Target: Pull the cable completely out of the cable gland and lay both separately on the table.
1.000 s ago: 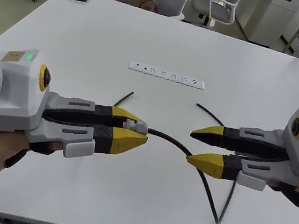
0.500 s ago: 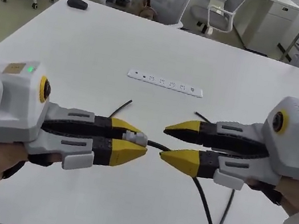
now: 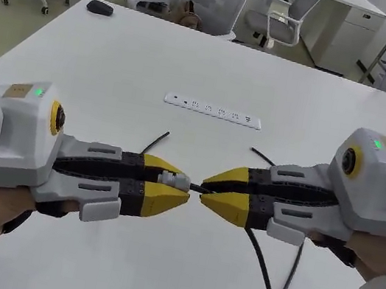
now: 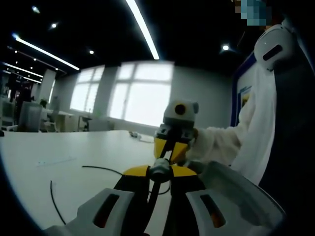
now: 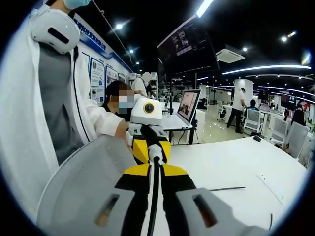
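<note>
Gland (image 3: 174,180) in left gripper (image 3: 185,187), cable (image 3: 262,266) in right gripper (image 3: 205,190).

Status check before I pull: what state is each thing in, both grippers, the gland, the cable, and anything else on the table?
left gripper: shut on the cable gland.
right gripper: shut on the cable, right beside the gland.
cable gland: held in the left fingers, cable not yet pulled out.
cable: runs from the gland through the right fingers, rest trailing onto the table.
power strip: lying flat.
</note>
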Demonstrator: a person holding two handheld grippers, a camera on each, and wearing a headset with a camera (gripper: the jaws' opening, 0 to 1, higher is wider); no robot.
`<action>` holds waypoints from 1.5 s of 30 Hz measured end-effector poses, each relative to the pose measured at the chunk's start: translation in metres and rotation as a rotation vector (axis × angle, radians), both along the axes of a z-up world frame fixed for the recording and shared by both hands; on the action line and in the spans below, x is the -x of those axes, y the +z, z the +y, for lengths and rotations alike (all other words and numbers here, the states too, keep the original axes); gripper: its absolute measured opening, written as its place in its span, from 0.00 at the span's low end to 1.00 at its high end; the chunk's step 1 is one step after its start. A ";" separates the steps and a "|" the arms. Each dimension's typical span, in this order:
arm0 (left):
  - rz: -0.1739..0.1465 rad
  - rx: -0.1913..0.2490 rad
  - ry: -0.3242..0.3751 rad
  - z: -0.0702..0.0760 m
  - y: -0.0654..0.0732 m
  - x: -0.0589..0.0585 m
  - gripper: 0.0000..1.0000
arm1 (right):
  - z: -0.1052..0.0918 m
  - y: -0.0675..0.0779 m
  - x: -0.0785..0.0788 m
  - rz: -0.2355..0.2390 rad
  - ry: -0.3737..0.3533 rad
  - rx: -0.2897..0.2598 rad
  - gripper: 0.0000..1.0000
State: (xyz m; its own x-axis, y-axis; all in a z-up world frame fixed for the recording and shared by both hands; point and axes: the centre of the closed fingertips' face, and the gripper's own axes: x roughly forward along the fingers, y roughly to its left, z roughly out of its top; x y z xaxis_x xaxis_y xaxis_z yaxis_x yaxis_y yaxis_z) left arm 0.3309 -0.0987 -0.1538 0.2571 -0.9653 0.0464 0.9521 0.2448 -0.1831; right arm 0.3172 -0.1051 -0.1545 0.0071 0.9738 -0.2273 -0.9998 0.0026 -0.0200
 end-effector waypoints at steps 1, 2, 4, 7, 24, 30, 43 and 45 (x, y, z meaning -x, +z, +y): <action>-0.001 0.000 -0.002 0.000 0.000 0.000 0.17 | 0.000 -0.001 0.000 -0.002 0.001 0.003 0.04; 0.000 -0.002 -0.001 0.000 0.000 0.000 0.17 | 0.000 -0.002 0.000 -0.007 0.000 0.005 0.04; 0.003 -0.001 0.003 0.001 0.000 0.000 0.17 | 0.001 -0.002 0.001 -0.014 -0.004 -0.001 0.04; 0.000 0.000 0.006 0.001 0.000 0.000 0.17 | 0.001 -0.001 0.001 -0.009 -0.006 -0.009 0.04; 0.001 0.020 0.031 0.007 0.004 -0.006 0.17 | -0.021 -0.008 -0.007 -0.023 -0.054 0.022 0.04; 0.002 0.022 0.038 0.008 0.004 -0.006 0.17 | -0.039 -0.018 -0.011 -0.013 -0.096 0.044 0.04; 0.003 0.022 0.047 0.009 0.004 -0.006 0.17 | -0.073 -0.037 -0.016 0.031 -0.182 0.059 0.04; 0.002 0.024 0.049 0.009 0.005 -0.006 0.17 | -0.075 -0.038 -0.017 0.035 -0.189 0.057 0.04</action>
State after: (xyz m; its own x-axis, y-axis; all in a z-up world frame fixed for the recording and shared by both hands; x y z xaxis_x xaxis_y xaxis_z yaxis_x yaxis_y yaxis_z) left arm 0.3371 -0.0893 -0.1487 0.3039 -0.9502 0.0687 0.9388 0.2863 -0.1917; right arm 0.3340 -0.1804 -0.1927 0.1797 0.9415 -0.2851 -0.9817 0.1902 0.0093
